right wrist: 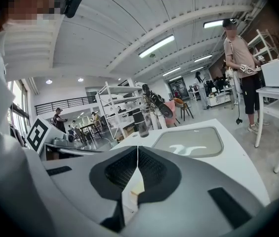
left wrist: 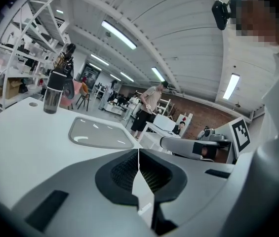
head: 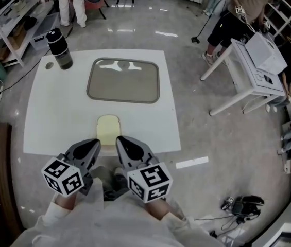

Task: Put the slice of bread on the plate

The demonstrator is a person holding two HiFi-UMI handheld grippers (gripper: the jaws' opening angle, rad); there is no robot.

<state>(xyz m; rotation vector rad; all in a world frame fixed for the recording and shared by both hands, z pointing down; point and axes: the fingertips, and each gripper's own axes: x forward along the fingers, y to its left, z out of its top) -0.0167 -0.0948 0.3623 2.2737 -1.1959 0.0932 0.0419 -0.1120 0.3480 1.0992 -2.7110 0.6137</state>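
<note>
Left tongs (head: 96, 143) and right tongs (head: 119, 140) pressed together, empty, lower centre, likely staged for pickup. Bread slice (head: 108, 128) on desk (head: 47, 117) just above them; plate (head: 123, 62) upper centre, bare.

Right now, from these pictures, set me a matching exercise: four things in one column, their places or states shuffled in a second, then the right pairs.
Things:
1. slice of bread
2. plate
3. bottle
4. left claw

Places or states:
A. middle of the table, nothing on it
B. shut on nothing, at the table's near edge
C. upright at the table's far left corner
D. flat on the table, between the plate and the claws

Pairs: 1-D, 2-A, 3-C, 4-B
</note>
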